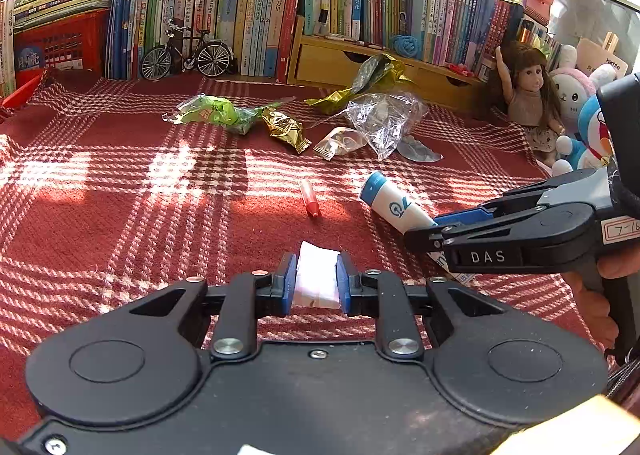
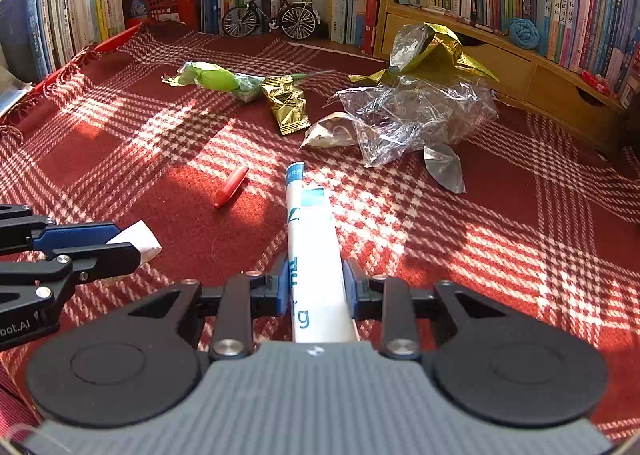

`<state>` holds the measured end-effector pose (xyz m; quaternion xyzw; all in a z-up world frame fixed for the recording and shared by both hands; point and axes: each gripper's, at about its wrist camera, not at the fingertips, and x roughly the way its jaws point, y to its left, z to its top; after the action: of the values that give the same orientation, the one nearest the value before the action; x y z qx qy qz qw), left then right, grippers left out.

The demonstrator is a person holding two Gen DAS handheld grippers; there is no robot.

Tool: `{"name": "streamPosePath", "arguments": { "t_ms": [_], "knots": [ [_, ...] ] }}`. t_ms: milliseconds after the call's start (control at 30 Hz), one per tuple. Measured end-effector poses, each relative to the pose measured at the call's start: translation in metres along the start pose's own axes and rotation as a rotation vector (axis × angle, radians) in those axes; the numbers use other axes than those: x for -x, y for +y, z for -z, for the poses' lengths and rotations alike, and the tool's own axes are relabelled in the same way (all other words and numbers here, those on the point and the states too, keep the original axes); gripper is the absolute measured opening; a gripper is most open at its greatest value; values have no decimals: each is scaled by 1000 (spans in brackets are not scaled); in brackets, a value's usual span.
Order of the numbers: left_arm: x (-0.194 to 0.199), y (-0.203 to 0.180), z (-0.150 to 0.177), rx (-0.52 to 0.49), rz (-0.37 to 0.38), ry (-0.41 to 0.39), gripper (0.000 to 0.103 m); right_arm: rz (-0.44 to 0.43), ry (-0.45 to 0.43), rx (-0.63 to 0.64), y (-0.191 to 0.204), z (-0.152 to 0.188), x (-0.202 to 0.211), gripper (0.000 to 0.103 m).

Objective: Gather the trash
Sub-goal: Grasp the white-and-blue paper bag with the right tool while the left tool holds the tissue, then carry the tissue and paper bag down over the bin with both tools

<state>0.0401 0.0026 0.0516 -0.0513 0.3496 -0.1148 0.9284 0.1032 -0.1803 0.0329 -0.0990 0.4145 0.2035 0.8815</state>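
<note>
So here's the desk, covered with a red and white checked cloth (image 1: pixel 120 183) and a whole wall of books (image 1: pixel 248 7) along the back. The left gripper (image 1: pixel 316 279) has its blue pads squeezed onto a small folded white paper scrap (image 1: pixel 316 275), jaws only a little way apart with the scrap filling the gap between them. In the right wrist view that same scrap (image 2: pixel 136 241) pokes out past the tips at the left edge. The right gripper (image 2: pixel 316 287) has a white tube with a blue cap (image 2: pixel 312 247) running lengthwise between its fingers, cap end pointing away toward the rest of the mess; the pads sit right against both sides of it, so it looks gripped. The tube's far end appears to be down on the cloth, can't tell for sure. Just left of the tube lies a small red cap-like thing (image 2: pixel 231 187), on its own on the cloth. Further back is the pile of rubbish: a green wrapper (image 2: pixel 212 79) touching a crinkled gold wrapper (image 2: pixel 286 105), then a big crumpled clear plastic bag (image 2: pixel 420 115) with a gold foil bag (image 2: pixel 436 51) behind it. A toy bicycle (image 2: pixel 270 17) stands by the books, and a doll (image 1: pixel 528 87) sits with some plush toys at the right.
</note>
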Motion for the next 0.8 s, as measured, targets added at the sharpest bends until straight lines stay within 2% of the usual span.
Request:
{"name": "streamPosePath", "arguments": {
  "t_ms": [33, 67, 133, 267, 433, 467, 533, 567, 633, 667, 800],
  "knots": [
    [2, -1, 1, -4, -1, -1, 20, -1, -6, 19, 4, 4, 5, 60],
    [4, -1, 2, -5, -2, 0, 20, -9, -10, 43, 9, 7, 8, 65],
    [6, -1, 6, -4, 0, 7, 20, -12, -15, 92, 17, 12, 12, 67],
    [11, 0, 11, 1, 3, 13, 21, 2, -19, 116, 20, 11, 5, 83],
    [15, 3, 15, 2, 1, 21, 21, -26, 41, 83, 20, 17, -14, 86],
    [15, 4, 16, 4, 0, 23, 21, -22, 29, 82, 21, 20, -13, 84],
    [14, 6, 17, 8, -3, 31, 21, -26, 12, 72, 24, 23, -10, 74],
    [13, 7, 18, 9, -3, 34, 21, -26, 4, 68, 25, 25, -7, 64],
    [13, 7, 19, 12, -3, 37, 21, 4, -19, 68, 30, 27, 0, 53],
    [13, 6, 20, 13, -2, 38, 21, 21, -28, 66, 32, 28, 3, 40],
    [17, 4, 21, 15, -2, 34, 21, 32, -36, 6, 31, 31, 13, 33]
  ]
}}
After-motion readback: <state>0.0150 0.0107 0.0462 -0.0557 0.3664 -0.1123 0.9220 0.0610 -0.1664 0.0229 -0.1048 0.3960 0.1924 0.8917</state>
